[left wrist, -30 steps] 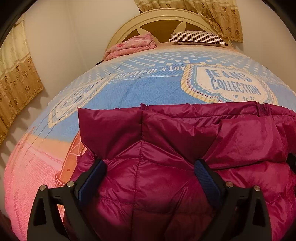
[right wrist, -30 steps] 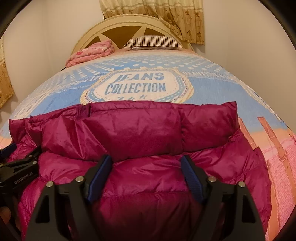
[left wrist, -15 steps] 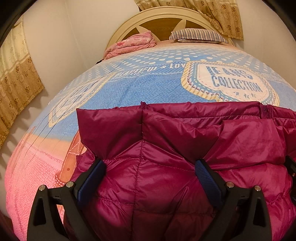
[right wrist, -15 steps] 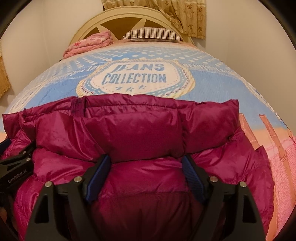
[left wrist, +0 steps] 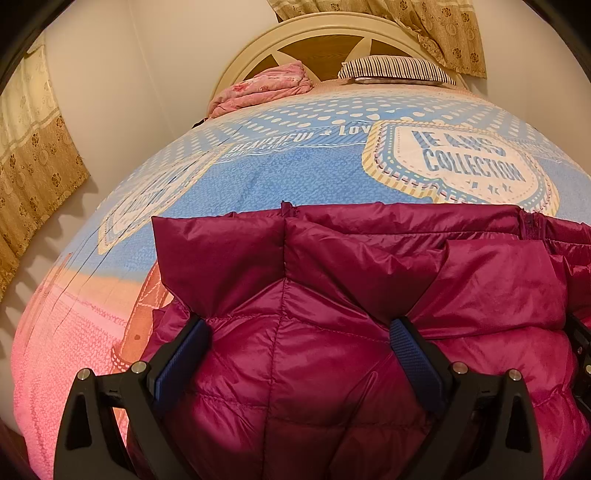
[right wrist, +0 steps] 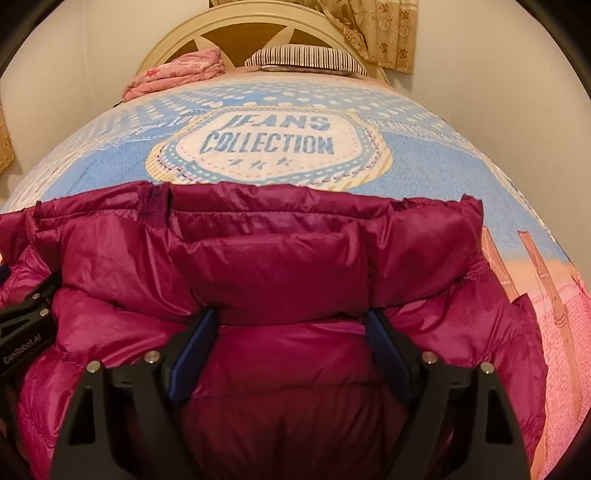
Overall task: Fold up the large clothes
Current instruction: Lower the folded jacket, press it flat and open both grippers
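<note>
A magenta puffer jacket (left wrist: 332, 280) lies folded on the bed; it also shows in the right wrist view (right wrist: 280, 258). My left gripper (left wrist: 299, 332) is open, its blue-padded fingers wide apart over the jacket's left part with padding bulging between them. My right gripper (right wrist: 291, 325) is open in the same way over the jacket's right part. The left gripper's black body (right wrist: 26, 332) shows at the left edge of the right wrist view.
The bed (right wrist: 424, 155) has a blue and pink cover printed "JEANS COLLECTION". A pink folded blanket (left wrist: 266, 86) and a striped pillow (left wrist: 395, 70) lie by the cream headboard (left wrist: 332, 31). Walls and gold curtains (left wrist: 33, 155) stand close on both sides.
Both grippers have stayed open over the jacket. The right wrist view has crept a little forward and down over it, so the jacket fills more of that view.
</note>
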`<state>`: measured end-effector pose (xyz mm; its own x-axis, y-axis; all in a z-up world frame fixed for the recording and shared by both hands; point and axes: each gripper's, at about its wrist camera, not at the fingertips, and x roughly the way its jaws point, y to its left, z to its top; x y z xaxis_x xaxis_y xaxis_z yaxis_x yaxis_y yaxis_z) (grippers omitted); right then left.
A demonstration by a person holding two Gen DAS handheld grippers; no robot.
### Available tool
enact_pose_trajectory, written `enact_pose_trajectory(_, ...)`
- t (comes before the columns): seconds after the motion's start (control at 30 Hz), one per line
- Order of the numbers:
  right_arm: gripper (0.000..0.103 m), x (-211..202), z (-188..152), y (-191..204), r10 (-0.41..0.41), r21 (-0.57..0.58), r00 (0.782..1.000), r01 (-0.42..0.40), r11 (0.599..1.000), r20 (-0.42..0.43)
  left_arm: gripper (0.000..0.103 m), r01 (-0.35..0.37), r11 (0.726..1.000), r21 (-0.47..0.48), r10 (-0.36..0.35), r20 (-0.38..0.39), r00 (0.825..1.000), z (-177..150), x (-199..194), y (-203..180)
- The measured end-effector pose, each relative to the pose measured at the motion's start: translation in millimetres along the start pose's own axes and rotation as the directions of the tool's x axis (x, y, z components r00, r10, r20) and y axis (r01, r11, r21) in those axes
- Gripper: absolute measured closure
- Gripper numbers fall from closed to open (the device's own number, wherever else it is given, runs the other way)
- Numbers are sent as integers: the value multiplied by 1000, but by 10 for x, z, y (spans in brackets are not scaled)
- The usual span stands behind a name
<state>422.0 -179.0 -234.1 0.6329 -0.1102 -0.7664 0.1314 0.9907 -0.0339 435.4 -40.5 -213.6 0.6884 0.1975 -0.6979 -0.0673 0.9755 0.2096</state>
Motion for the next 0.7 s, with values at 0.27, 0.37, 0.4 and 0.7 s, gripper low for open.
enact_pose_trajectory(0.27, 18, -8, 13, 6, 2, -4, 1000, -2, 1000, -1, 4, 17, 999, -46, -19, -56, 998, 24, -143, 165)
enact_pose_trajectory(0.37, 18, -173, -8, 9, -3, -9, 1000, 3, 1000, 16, 4, 76, 990, -118, -76, 1, 997, -89, -446, 350)
enact_pose_trajectory(0.4, 18, -285, -33, 16, 2, 2, 999, -2, 1000, 44, 4, 72, 990, -117, -71, 15, 997, -134, -509, 371)
enact_pose_trajectory(0.7, 18, -502, -411, 417, 32, -84, 993, -23, 996, 112, 4, -13, 996, -94, 15, 22, 1000, -497, -454, 303)
